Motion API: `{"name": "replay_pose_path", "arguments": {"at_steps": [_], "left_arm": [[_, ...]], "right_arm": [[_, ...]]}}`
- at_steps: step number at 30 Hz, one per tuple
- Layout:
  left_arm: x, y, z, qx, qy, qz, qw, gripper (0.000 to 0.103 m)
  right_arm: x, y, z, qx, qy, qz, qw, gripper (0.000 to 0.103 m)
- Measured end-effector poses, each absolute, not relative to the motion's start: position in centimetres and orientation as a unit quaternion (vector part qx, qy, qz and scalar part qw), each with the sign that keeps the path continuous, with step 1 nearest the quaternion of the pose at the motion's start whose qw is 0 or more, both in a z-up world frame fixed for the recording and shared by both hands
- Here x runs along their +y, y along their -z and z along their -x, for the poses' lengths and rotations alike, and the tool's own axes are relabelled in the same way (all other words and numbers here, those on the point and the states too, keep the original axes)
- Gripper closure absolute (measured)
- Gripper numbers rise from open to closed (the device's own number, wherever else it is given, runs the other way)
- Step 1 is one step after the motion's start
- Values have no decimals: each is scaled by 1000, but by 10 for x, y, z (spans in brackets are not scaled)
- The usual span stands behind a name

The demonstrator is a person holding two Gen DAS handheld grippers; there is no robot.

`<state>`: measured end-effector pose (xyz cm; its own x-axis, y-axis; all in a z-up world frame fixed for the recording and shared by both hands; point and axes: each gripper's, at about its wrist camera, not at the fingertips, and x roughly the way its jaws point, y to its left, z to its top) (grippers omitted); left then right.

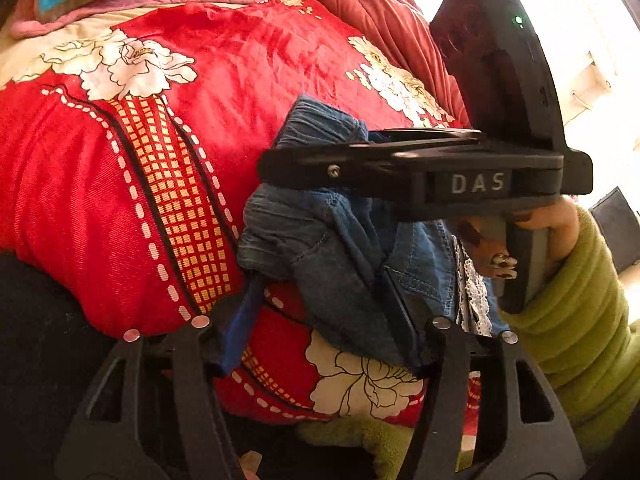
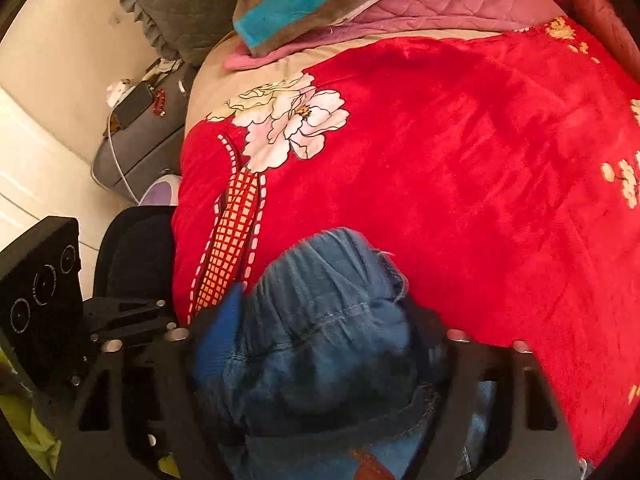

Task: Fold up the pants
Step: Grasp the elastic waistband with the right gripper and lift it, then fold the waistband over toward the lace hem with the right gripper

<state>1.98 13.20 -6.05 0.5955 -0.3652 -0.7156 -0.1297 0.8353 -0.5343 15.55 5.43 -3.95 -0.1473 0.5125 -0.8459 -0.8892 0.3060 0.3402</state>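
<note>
Blue denim pants (image 1: 328, 236) hang bunched above a red floral blanket (image 1: 120, 184) on a bed. My left gripper (image 1: 320, 300) has its fingers spread wide, with denim draped between them; I cannot tell whether it grips. My right gripper (image 1: 280, 164) crosses the left wrist view sideways, its fingers closed on the denim waistband. In the right wrist view the pants (image 2: 320, 320) fill the space between my right gripper's fingers (image 2: 320, 340), elastic waistband uppermost. The left gripper's body (image 2: 44, 292) shows at the lower left there.
The red blanket (image 2: 480, 160) covers the bed. A blue-and-brown striped blanket (image 2: 320, 0) and a pink quilt (image 2: 440, 12) are piled at the far end. A grey bedside table (image 2: 140, 140) with small items stands left of the bed. A black chair (image 2: 132, 252) is beside it.
</note>
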Motion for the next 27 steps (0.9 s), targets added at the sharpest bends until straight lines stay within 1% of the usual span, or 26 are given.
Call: {"name": "replay_pose_path", "arguments": {"at_steps": [1,3,4,5,8,9,11,16,19,20,22,23,24,25,26,27], "left_arm": [[132,60,-20,444,71,279,849,47],[130,58,-20,441,74,279,850,42],[130,57,-20,438,76,282,850,40],[129,54,-20,433,81,288,851,36],[124,46,-21,420,98,291,854,31],[121,44,-22,417,103,287,856,28],[113,41,-27,420,112,278,856,24],[82,31,-46,429,163,268,847,23],[62,25,-55,435,201,275,834,23],[53,20,-58,435,212,267,834,23],[38,13,-61,433,229,252,835,23],[29,8,-63,432,241,244,834,23],[19,6,-64,432,252,235,833,23],[12,6,-63,433,260,227,833,23],[-2,5,-61,434,271,213,833,23],[-11,6,-61,435,279,203,832,23]], "right_arm": [[50,35,-155,505,-561,179,631,50],[35,23,-156,490,-569,157,642,65],[28,16,-157,482,-572,148,647,68],[21,11,-157,476,-575,139,651,71],[-12,-14,-156,447,-587,103,666,74],[-23,-21,-155,439,-590,93,671,75],[-46,-34,-153,423,-593,74,681,75],[-90,-48,-156,407,-582,36,703,74],[-115,-51,-157,408,-571,13,712,71],[-124,-53,-158,406,-566,4,717,68],[-143,-55,-157,401,-557,-8,728,66],[-155,-56,-156,397,-549,-17,736,59],[-167,-56,-156,394,-539,-32,743,43],[-180,-55,-156,393,-529,-45,751,33],[-193,-54,-156,393,-512,-58,762,19],[-211,-50,-155,392,-490,-71,775,16]]}}
